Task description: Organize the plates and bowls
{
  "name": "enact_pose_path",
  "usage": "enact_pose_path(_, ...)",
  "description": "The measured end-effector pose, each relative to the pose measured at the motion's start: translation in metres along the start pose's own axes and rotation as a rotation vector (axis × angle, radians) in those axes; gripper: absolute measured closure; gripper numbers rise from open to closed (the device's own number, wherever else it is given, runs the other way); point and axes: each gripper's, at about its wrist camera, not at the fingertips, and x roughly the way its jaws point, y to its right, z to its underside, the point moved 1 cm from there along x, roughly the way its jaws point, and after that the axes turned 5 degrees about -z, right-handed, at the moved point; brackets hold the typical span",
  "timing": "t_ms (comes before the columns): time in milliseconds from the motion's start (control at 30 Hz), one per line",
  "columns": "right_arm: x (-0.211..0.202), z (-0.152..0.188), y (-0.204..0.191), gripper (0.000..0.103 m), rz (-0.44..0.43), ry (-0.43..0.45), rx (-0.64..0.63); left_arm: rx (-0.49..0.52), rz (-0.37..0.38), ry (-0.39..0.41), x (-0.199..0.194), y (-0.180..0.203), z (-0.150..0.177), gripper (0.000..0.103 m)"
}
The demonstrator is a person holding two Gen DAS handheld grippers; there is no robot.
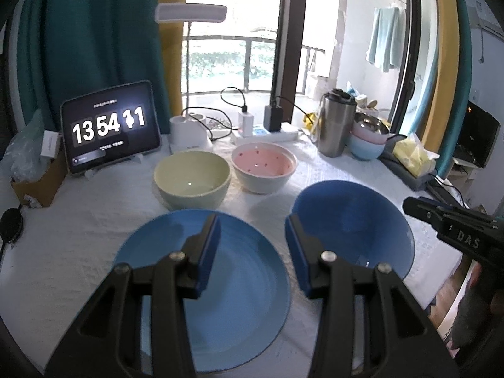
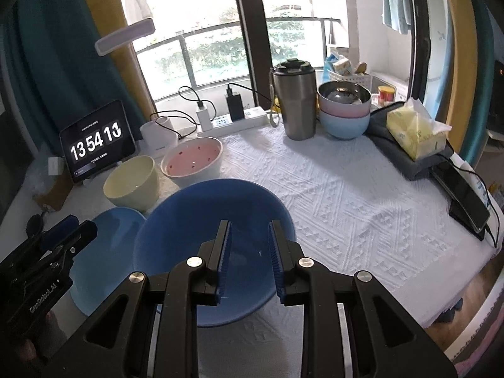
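A light blue plate [image 1: 239, 283] lies on the white tablecloth at the front, with a dark blue bowl [image 1: 356, 220] to its right. Behind them stand a pale yellow bowl [image 1: 192, 179] and a pink-lined bowl [image 1: 264, 165]. My left gripper [image 1: 253, 223] is open and empty, hovering above the gap between plate and blue bowl. My right gripper [image 2: 249, 231] is open and empty, over the near side of the dark blue bowl [image 2: 195, 220]. That view also shows the plate [image 2: 107, 236], the yellow bowl [image 2: 132, 182] and the pink bowl [image 2: 192, 157].
At the back stand a tablet clock [image 1: 110, 126], a lamp base [image 1: 189, 132], a power strip [image 1: 267, 134], a steel tumbler [image 2: 294, 104] and stacked bowls [image 2: 343, 110]. A tissue pack [image 2: 415, 132] and a phone [image 2: 463, 201] lie at the right edge.
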Motion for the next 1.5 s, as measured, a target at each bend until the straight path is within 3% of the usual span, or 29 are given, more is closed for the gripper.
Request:
enact_pose_path(800,0.025,-0.015,-0.071,0.077,-0.064,-0.014,-0.116,-0.072,-0.067,0.033,0.001,-0.068,-0.006,0.059)
enact_pose_path(1267,0.065,-0.03,-0.116,0.077,-0.124,-0.057,-0.161,-0.074,-0.089,0.034,0.024,-0.102,-0.023,0.059)
enact_pose_path(1500,0.089,-0.042,-0.139,0.077,-0.156,-0.08,-0.167,-0.068,-0.07,-0.016,0.049,-0.118,-0.038,0.059)
